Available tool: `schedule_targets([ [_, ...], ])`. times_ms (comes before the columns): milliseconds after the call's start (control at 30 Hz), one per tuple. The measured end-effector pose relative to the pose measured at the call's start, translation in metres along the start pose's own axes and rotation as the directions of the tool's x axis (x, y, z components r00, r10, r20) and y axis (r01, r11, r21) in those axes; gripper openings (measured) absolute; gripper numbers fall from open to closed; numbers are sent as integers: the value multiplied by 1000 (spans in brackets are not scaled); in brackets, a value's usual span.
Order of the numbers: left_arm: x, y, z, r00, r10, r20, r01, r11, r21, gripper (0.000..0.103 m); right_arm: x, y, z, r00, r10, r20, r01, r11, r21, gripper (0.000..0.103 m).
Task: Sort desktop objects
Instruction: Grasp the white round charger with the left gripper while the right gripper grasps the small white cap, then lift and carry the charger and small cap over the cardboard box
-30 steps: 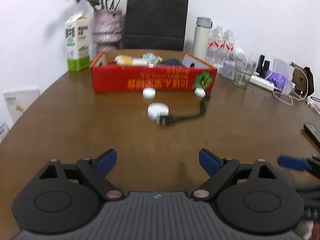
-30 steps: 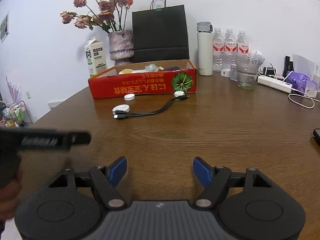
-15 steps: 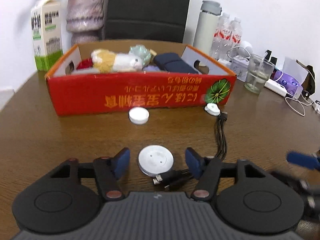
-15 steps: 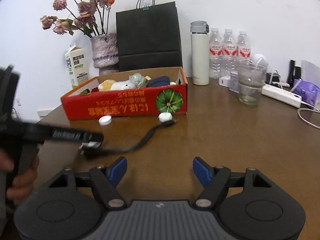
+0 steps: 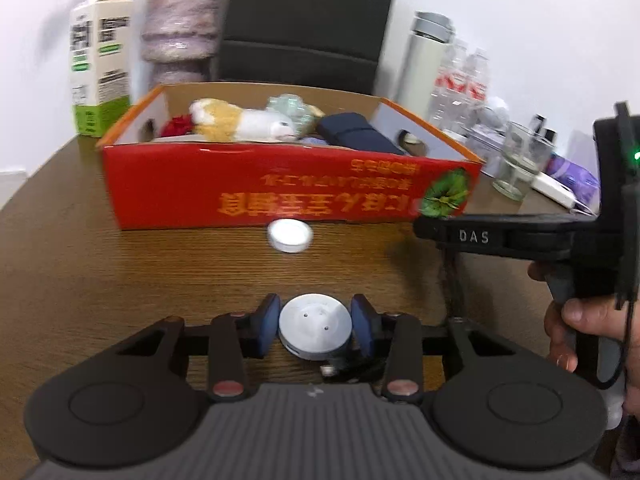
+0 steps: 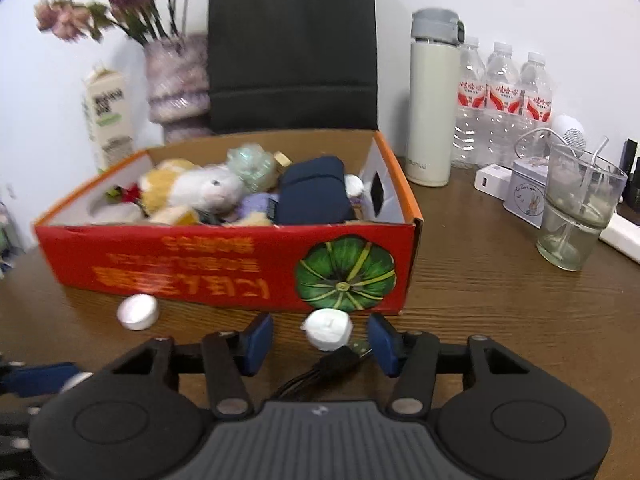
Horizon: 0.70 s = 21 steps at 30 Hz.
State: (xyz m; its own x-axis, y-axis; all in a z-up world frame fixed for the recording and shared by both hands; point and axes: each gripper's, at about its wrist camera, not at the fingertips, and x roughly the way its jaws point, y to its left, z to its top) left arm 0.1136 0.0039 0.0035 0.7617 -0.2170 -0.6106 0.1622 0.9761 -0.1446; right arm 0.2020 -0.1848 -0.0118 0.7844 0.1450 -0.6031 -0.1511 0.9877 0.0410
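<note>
Lower centre of left wrist view: left gripper [image 5: 315, 327] clenched on white charger puck [image 5: 315, 331]; black cable [image 6: 320, 372] trails right to small white puck [image 6: 328, 329], centred between spread, released jaws of right gripper [image 6: 321, 341]; red box [image 6: 224, 264] just beyond, upper frame.
</note>
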Motion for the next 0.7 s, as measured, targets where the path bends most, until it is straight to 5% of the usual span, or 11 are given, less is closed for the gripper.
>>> schedule_targets([
  [133,-13,3,2,996,30,83,-29,999,-14,40,4,1,0,1000,2,-2,-2,1000,-1,26],
  [267,-20,8,6,994,21,105,-17,999,-42,40,-4,6,-2,1000,27,11,-27,1000,-8,24],
  [433,-32,12,5,987,88,134,-80,995,-66,40,-60,23,-6,987,61,146,-59,998,-19,24],
  [700,-110,-5,-22,963,149,223,-139,989,-58,40,-150,39,-52,971,145,191,-142,989,-27,25],
])
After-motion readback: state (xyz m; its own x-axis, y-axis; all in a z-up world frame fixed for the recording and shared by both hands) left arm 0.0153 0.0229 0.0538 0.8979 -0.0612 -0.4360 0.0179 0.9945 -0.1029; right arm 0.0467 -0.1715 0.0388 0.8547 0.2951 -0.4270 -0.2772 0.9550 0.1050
